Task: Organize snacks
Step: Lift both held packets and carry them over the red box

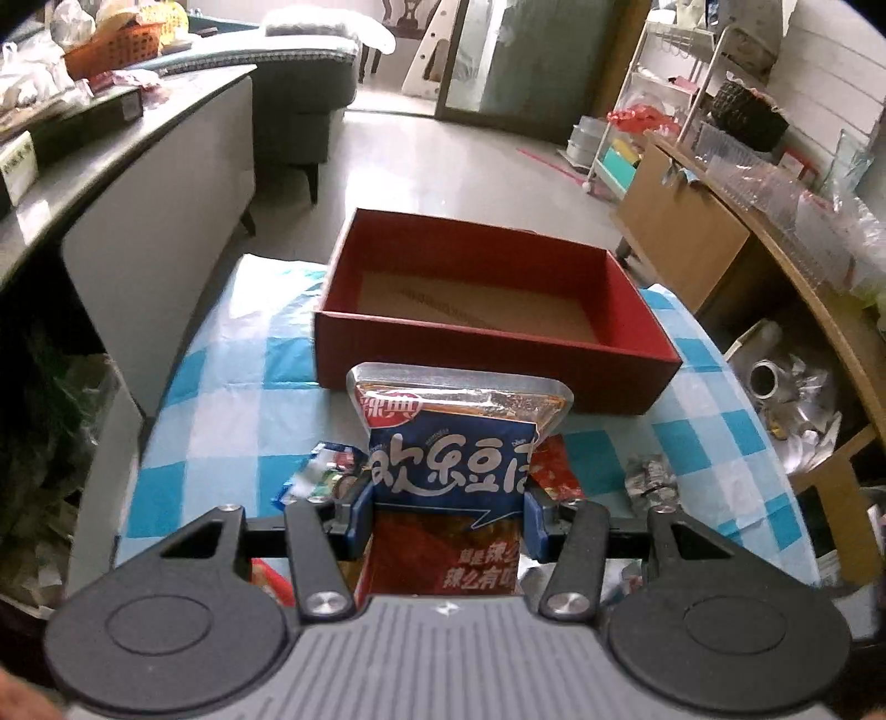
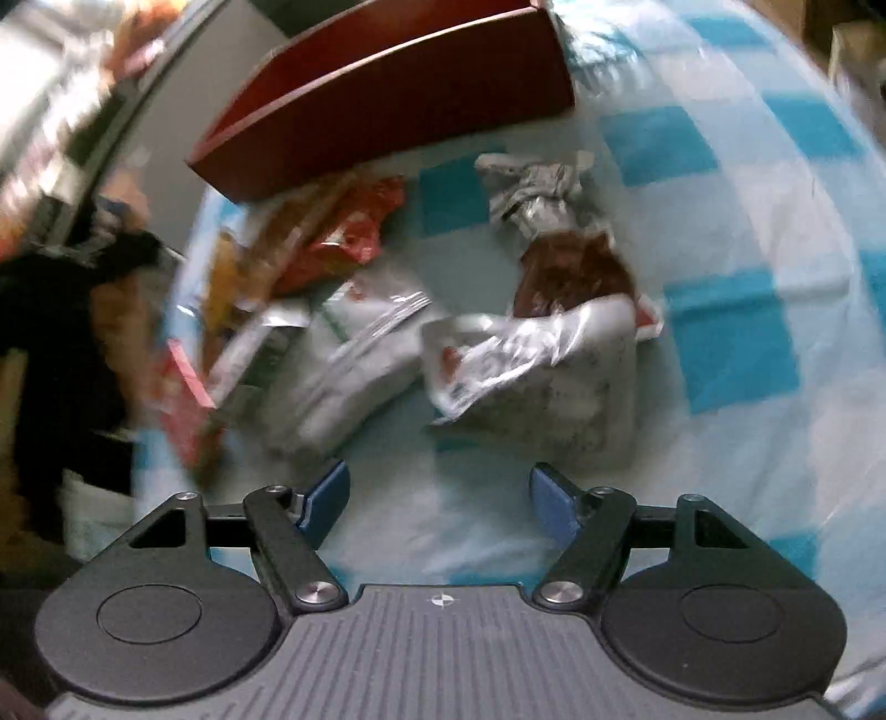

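Observation:
My left gripper (image 1: 447, 512) is shut on a blue and red snack packet (image 1: 459, 443) with white lettering, held upright above the table in front of a red cardboard box (image 1: 498, 354) whose brown floor shows bare. Small wrappers (image 1: 321, 476) lie under it on the checked cloth. In the blurred right wrist view my right gripper (image 2: 440, 498) stands open over the cloth, nothing between its blue pads (image 2: 326, 493). Just beyond it lie a silver packet (image 2: 531, 360), a white packet (image 2: 360, 354), a brown and silver wrapper (image 2: 565, 260) and red and orange packets (image 2: 338, 232). The red box (image 2: 398, 111) is farther off.
A blue and white checked cloth (image 1: 221, 387) covers the small round table. A grey counter (image 1: 111, 166) with an orange basket (image 1: 119, 50) stands at the left. A wooden shelf (image 1: 775, 266) with plastic clutter is at the right. A crumpled silver wrapper (image 1: 653, 479) lies right of the held packet.

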Tool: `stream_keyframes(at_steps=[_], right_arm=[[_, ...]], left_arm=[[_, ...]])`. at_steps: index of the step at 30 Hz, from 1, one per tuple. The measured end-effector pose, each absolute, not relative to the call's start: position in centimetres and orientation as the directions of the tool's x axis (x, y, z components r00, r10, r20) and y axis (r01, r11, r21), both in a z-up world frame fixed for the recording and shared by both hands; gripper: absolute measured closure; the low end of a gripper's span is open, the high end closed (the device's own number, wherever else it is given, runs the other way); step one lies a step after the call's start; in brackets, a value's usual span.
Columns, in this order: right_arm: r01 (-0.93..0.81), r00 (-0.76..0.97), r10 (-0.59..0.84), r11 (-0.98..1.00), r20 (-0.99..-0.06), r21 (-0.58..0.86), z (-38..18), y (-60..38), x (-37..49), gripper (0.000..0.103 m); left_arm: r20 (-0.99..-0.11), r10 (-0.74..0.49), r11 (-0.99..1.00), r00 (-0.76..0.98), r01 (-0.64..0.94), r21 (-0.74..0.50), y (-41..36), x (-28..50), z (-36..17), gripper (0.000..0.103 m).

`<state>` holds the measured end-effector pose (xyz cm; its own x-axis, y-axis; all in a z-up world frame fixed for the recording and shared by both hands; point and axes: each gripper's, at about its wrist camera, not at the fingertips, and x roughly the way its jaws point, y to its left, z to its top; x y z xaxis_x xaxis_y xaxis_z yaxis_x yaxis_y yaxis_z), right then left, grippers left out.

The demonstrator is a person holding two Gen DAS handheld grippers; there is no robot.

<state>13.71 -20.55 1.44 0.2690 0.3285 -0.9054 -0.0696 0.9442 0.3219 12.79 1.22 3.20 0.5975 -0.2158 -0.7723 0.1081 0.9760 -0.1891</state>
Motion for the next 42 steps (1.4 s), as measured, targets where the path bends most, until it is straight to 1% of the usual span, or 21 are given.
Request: stream_keyframes(at_steps=[3, 4, 5, 6, 8, 10, 13, 14, 16, 18, 24, 25, 27, 29, 31, 35, 36, 38, 39, 41, 42], right_arm=[[-0.353, 0.294, 0.283, 0.920, -0.913, 0.172, 4.2, -18.3, 12.9, 0.025], [-0.478, 0.326, 0.243, 0.876, -0.913, 0.062, 5.1, -17.4, 12.3, 0.024], [-0.579, 0.362, 0.199, 0.814, -0.911, -0.052, 5.7, -16.8, 11.9, 0.019], [-0.648, 0.382, 0.166, 0.749, -0.909, -0.136, 5.8, -16.2, 11.7, 0.017], [-0.742, 0.381, 0.141, 0.636, -0.914, -0.211, 5.4, -15.6, 12.5, 0.017], [-0.785, 0.344, 0.137, 0.584, -0.929, -0.205, 4.5, -15.3, 13.7, 0.018], [-0.794, 0.234, 0.178, 0.602, -0.956, -0.082, 2.9, -15.3, 14.8, 0.022], [-0.789, 0.200, 0.183, 0.612, -0.962, -0.048, 2.2, -15.2, 14.5, 0.021], [-0.775, 0.196, 0.180, 0.631, -0.964, -0.039, 1.5, -15.0, 13.1, 0.021], [-0.728, 0.144, 0.199, 0.685, -0.969, 0.033, 1.1, -15.3, 11.9, 0.022], [-0.642, 0.198, 0.216, 0.766, -0.956, 0.040, 1.5, -16.2, 10.7, 0.022], [-0.621, 0.213, 0.214, 0.783, -0.953, 0.037, 1.4, -16.1, 10.8, 0.021], [-0.586, 0.243, 0.190, 0.810, -0.951, 0.013, 1.0, -15.5, 10.5, 0.014], [-0.562, 0.258, 0.174, 0.827, -0.950, -0.001, 0.4, -14.7, 9.9, 0.000], [-0.545, 0.272, 0.166, 0.839, -0.948, -0.009, 0.2, -14.4, 9.4, 0.000], [-0.519, 0.264, 0.202, 0.854, -0.943, 0.037, 0.6, -15.3, 9.5, 0.000], [-0.499, 0.270, 0.194, 0.866, -0.943, 0.035, 1.0, -15.6, 9.6, 0.003], [-0.477, 0.300, 0.157, 0.879, -0.941, -0.006, 1.6, -15.7, 9.5, 0.019], [-0.476, 0.301, 0.169, 0.879, -0.939, 0.005, 1.8, -15.7, 9.2, 0.024], [-0.480, 0.309, 0.166, 0.877, -0.936, -0.003, 2.0, -14.9, 9.1, 0.038], [-0.485, 0.310, 0.166, 0.875, -0.936, -0.006, 1.9, -14.5, 8.8, 0.039]], left_arm=[[-0.775, -0.214, 0.976, 0.594, 0.092, -0.199, 2.3, 12.6, 3.1, 0.058], [-0.775, -0.222, 0.973, 0.591, 0.091, -0.210, 2.5, 12.6, 3.1, 0.058], [-0.776, -0.228, 0.972, 0.588, 0.091, -0.217, 2.5, 12.6, 3.0, 0.058], [-0.777, -0.229, 0.972, 0.586, 0.090, -0.218, 2.5, 12.6, 2.9, 0.058], [-0.778, -0.227, 0.973, 0.586, 0.096, -0.212, 2.2, 12.6, 2.9, 0.058], [-0.779, -0.226, 0.973, 0.585, 0.101, -0.206, 2.0, 12.7, 2.8, 0.058], [-0.785, -0.228, 0.973, 0.576, 0.099, -0.210, 2.0, 12.9, 2.7, 0.058], [-0.787, -0.230, 0.972, 0.573, 0.098, -0.212, 2.1, 13.0, 2.6, 0.058], [-0.789, -0.231, 0.972, 0.569, 0.095, -0.216, 2.3, 13.1, 2.5, 0.058], [-0.791, -0.233, 0.971, 0.565, 0.094, -0.219, 2.3, 13.0, 2.4, 0.057], [-0.790, -0.234, 0.972, 0.567, 0.111, -0.208, 1.9, 12.6, 2.6, 0.057], [-0.791, -0.233, 0.972, 0.566, 0.113, -0.205, 1.8, 12.6, 2.5, 0.057], [-0.794, -0.226, 0.974, 0.565, 0.119, -0.193, 1.6, 12.4, 2.4, 0.057], [-0.797, -0.223, 0.975, 0.561, 0.123, -0.187, 1.6, 12.3, 2.2, 0.057], [-0.802, -0.229, 0.973, 0.552, 0.124, -0.192, 1.7, 12.2, 2.0, 0.057], [-0.800, -0.241, 0.970, 0.549, 0.128, -0.205, 1.8, 12.0, 2.1, 0.057], [-0.798, -0.242, 0.970, 0.551, 0.133, -0.203, 1.7, 11.9, 2.2, 0.057], [-0.797, -0.241, 0.971, 0.554, 0.142, -0.194, 1.5, 11.7, 2.2, 0.057], [-0.798, -0.240, 0.971, 0.554, 0.146, -0.190, 1.4, 11.6, 2.2, 0.057], [-0.800, -0.241, 0.970, 0.550, 0.151, -0.188, 1.1, 11.5, 2.2, 0.057], [-0.800, -0.243, 0.970, 0.549, 0.156, -0.187, 1.0, 11.4, 2.2, 0.057]])
